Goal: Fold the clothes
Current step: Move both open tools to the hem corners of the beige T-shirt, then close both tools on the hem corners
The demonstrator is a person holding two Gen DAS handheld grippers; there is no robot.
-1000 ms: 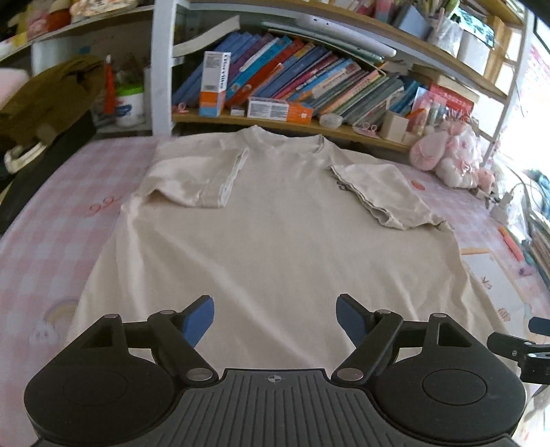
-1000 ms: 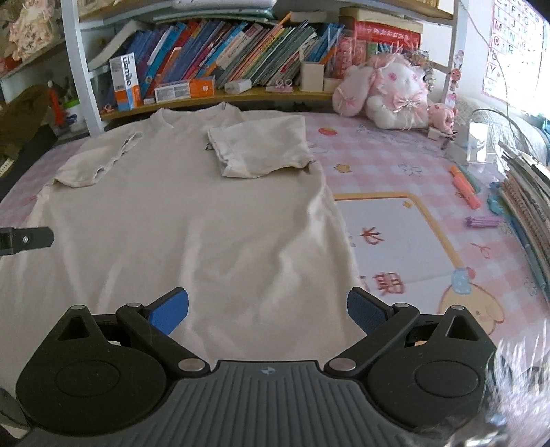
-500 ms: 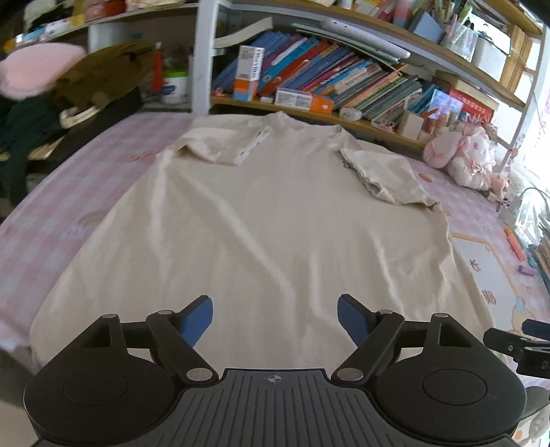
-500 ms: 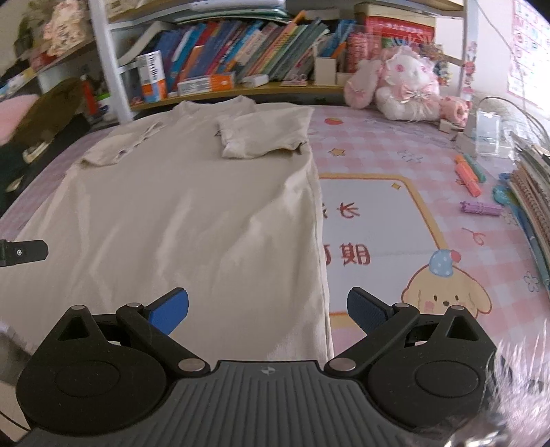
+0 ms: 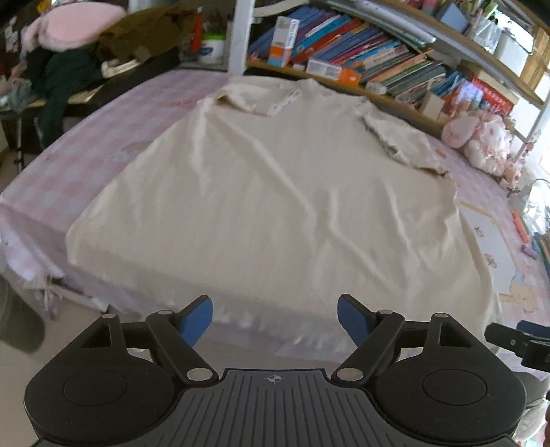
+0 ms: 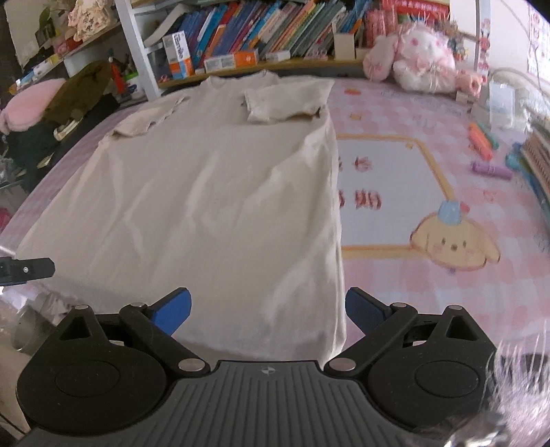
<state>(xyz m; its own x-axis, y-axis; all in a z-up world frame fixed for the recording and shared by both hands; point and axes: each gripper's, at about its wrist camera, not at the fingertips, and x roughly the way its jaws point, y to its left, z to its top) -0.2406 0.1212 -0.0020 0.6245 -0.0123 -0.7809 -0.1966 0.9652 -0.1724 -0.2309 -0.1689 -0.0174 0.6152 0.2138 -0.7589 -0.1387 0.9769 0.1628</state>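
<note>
We see the shirt (image 5: 275, 192) lying flat on the bed (image 5: 103, 144), collar toward the shelf (image 5: 343, 82) at the far side and hem draped over the near edge. Both short sleeves are folded in onto the chest; the right sleeve (image 6: 285, 103) lies as a neat rectangle near the collar, the left sleeve (image 5: 254, 99) opposite it. Soft creases run down the body of the cloth.

Our left gripper (image 5: 275, 318) hangs off the near edge of the bed, just short of the hem, its blue pads (image 5: 197, 318) spread wide and holding nothing. Our right gripper (image 6: 266, 309) is likewise spread wide and empty, hovering over the hem near the shirt's right corner.

Beside the shirt on the right, the pink checked cover carries a printed mat (image 6: 388, 192) with a cartoon dog. Markers (image 6: 481, 144) lie further right. A plush toy (image 6: 419, 65) sits against the shelf of books (image 6: 261, 31). On the left, dark clothes (image 5: 68, 68) are piled past the bed.
</note>
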